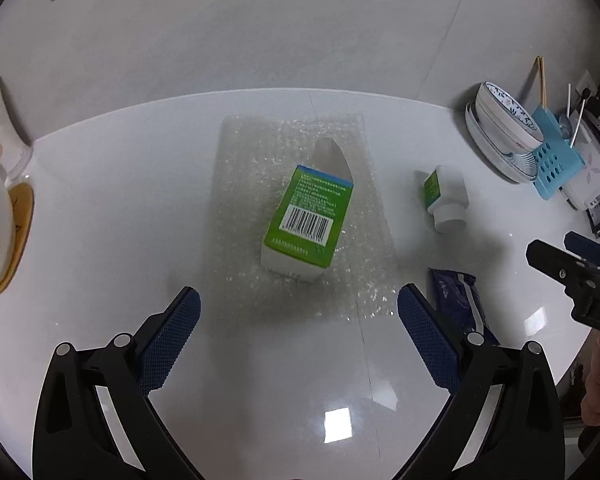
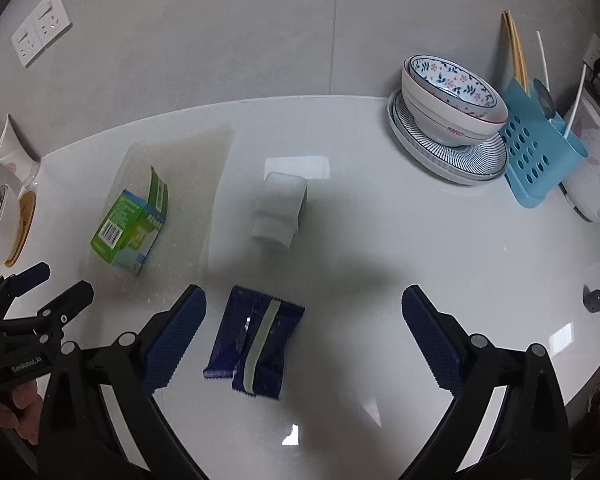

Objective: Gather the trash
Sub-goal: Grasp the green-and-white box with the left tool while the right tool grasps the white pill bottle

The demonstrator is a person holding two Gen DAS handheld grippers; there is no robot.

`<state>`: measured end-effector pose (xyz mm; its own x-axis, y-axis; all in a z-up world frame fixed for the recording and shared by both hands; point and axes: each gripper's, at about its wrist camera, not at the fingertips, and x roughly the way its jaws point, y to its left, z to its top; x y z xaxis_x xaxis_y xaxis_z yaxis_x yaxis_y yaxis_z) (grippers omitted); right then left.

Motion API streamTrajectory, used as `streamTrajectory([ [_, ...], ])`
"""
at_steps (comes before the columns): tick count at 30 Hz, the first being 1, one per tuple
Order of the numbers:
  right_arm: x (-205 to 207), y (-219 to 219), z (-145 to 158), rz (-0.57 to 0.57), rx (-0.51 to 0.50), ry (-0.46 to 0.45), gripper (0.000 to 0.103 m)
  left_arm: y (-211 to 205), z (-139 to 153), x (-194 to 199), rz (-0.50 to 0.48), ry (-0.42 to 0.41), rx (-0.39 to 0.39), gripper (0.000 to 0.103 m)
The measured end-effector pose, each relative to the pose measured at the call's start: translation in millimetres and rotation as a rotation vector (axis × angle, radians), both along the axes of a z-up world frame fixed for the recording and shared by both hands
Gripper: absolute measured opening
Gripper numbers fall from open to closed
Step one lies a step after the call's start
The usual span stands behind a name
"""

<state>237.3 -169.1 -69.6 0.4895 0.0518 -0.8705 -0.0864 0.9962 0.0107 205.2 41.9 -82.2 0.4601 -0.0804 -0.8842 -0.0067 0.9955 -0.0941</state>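
Both grippers, left (image 1: 299, 320) and right (image 2: 304, 320), hang spread and empty. The box (image 1: 306, 222) lies on bubble wrap (image 1: 240, 184) mid-table, probably light and crushable: pinch its long sides. The wrapper (image 2: 256, 344), near right, looks limp and slippery

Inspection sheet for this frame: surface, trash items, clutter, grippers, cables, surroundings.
Surface: white glossy counter, reflective.
Job's things: green carton lying on bubble wrap; white bottle on its side; dark blue wrapper flat.
Clutter: stacked bowls on plates; blue utensil holder.
Grippers: left gripper and right gripper, jaws open, empty.
Cables: plug at far right, unclear.
Surroundings: grey wall, sockets.
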Motion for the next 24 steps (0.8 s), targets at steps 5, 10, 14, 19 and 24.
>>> streamTrajectory([
  [5, 52, 7, -14, -0.038, -0.012, 0.056, 0.087, -4, -18, 36, -0.030, 0.035, 0.038, 0.097],
  [10, 91, 15, -32, -0.077, -0.002, 0.145, 0.077, -9, -33, 59, -0.048, 0.070, 0.039, 0.097],
  [14, 114, 21, -48, -0.114, 0.007, 0.208, 0.075, -9, -40, 73, -0.053, 0.091, 0.041, 0.096],
  [19, 132, 27, -68, -0.144, 0.013, 0.288, 0.042, -9, -48, 86, -0.059, 0.133, 0.046, 0.066],
  [24, 132, 27, -63, -0.160, 0.021, 0.265, 0.040, -9, -48, 88, -0.044, 0.149, 0.045, 0.049],
])
